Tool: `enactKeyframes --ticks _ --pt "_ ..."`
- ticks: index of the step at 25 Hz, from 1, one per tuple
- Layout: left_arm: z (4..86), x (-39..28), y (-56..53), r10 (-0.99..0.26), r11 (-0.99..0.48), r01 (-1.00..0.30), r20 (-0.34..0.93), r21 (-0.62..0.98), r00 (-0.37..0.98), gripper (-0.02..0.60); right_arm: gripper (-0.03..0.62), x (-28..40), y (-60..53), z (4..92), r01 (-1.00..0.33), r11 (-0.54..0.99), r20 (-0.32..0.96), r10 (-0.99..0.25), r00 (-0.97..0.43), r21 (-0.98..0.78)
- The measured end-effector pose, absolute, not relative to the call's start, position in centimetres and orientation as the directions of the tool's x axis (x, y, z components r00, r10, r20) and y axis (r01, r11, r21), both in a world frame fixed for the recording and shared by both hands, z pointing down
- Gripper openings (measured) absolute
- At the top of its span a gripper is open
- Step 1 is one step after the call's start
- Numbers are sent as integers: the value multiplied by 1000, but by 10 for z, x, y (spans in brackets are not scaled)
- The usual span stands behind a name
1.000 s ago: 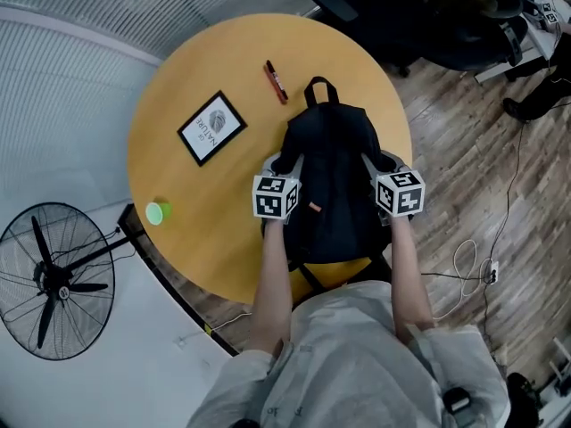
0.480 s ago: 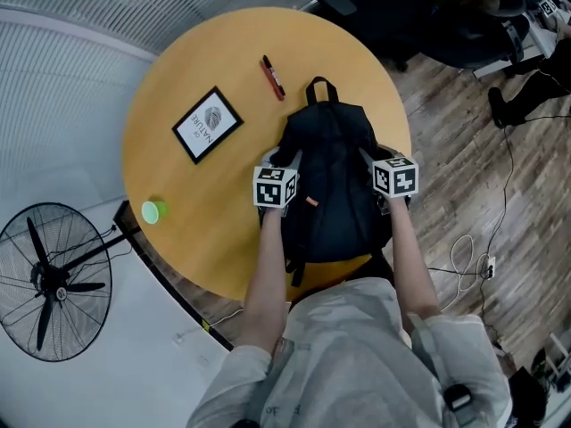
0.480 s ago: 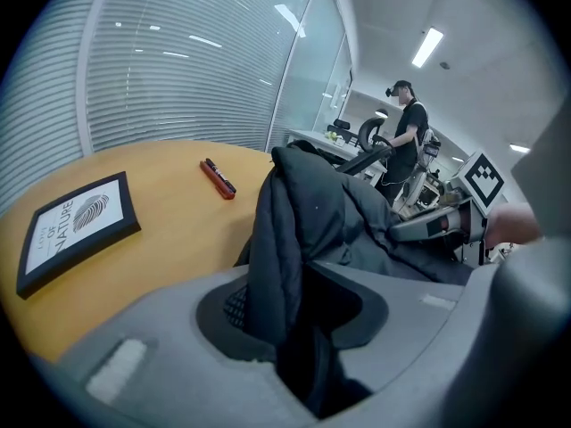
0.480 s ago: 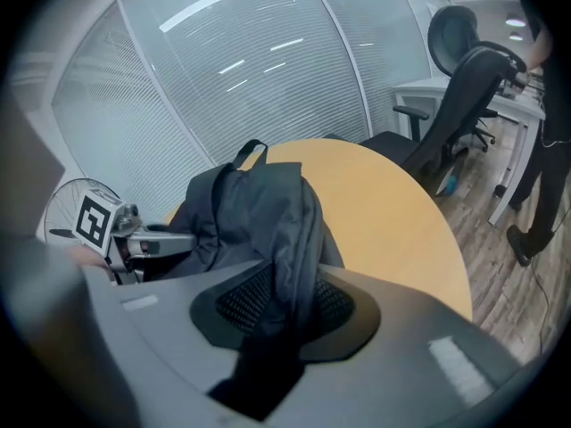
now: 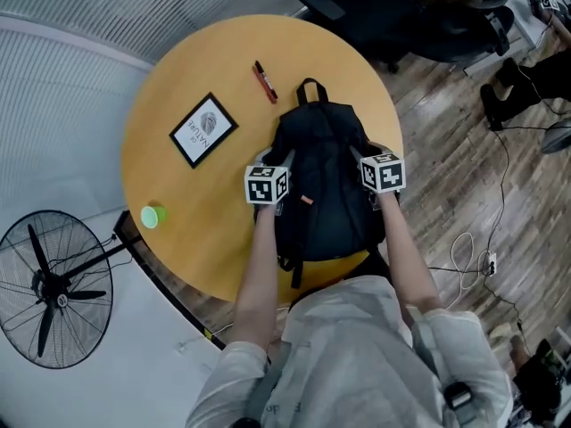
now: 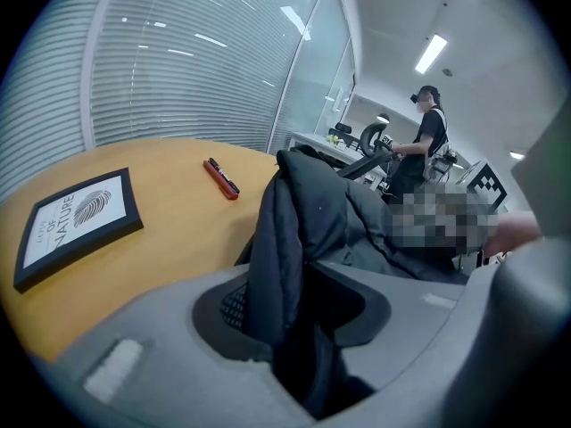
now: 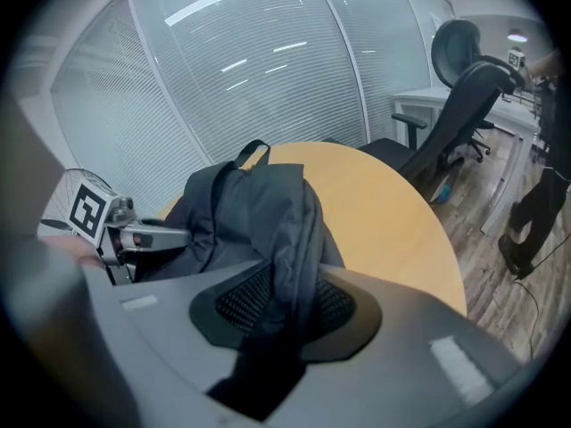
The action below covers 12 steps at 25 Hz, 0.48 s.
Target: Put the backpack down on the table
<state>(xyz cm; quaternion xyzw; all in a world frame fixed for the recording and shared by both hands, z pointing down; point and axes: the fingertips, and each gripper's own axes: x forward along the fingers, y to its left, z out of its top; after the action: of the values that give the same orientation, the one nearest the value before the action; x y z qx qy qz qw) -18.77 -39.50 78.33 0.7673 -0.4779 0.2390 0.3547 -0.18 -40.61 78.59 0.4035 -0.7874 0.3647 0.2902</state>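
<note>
A black backpack (image 5: 326,176) lies on the round wooden table (image 5: 205,69), its carry loop pointing away from me and its bottom straps hanging over the near edge. My left gripper (image 5: 282,159) is at the pack's left shoulder and my right gripper (image 5: 362,155) at its right shoulder. In the left gripper view a fold of black fabric (image 6: 281,239) stands between the opening jaws of the left gripper (image 6: 294,306), with a gap beside it. In the right gripper view the jaws of the right gripper (image 7: 281,306) are also opening, and a fabric fold (image 7: 290,230) lies loosely between the pads.
A framed picture (image 5: 203,130), a red pen (image 5: 262,80) and a green cup (image 5: 153,216) sit on the table left of the pack. A standing fan (image 5: 53,288) is at the lower left, office chairs (image 5: 375,7) behind, cables (image 5: 473,257) on the floor. A person (image 6: 426,141) stands far off.
Both grippers and the backpack have sunk a little and the pack has settled onto the tabletop. Everything else on the table stays in place.
</note>
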Motion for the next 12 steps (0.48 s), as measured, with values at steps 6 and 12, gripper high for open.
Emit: enactKeyframes --ticks 6,12 --pt "764 -198 -396 -598 -265 -914 692 307 406 178 129 -4 -403 770 -864 399 761 -444 -474 -305" --pt "742 -213 -385 -638 -250 -924 668 290 383 184 158 4 -389 749 -879 399 752 -486 -446 -263"
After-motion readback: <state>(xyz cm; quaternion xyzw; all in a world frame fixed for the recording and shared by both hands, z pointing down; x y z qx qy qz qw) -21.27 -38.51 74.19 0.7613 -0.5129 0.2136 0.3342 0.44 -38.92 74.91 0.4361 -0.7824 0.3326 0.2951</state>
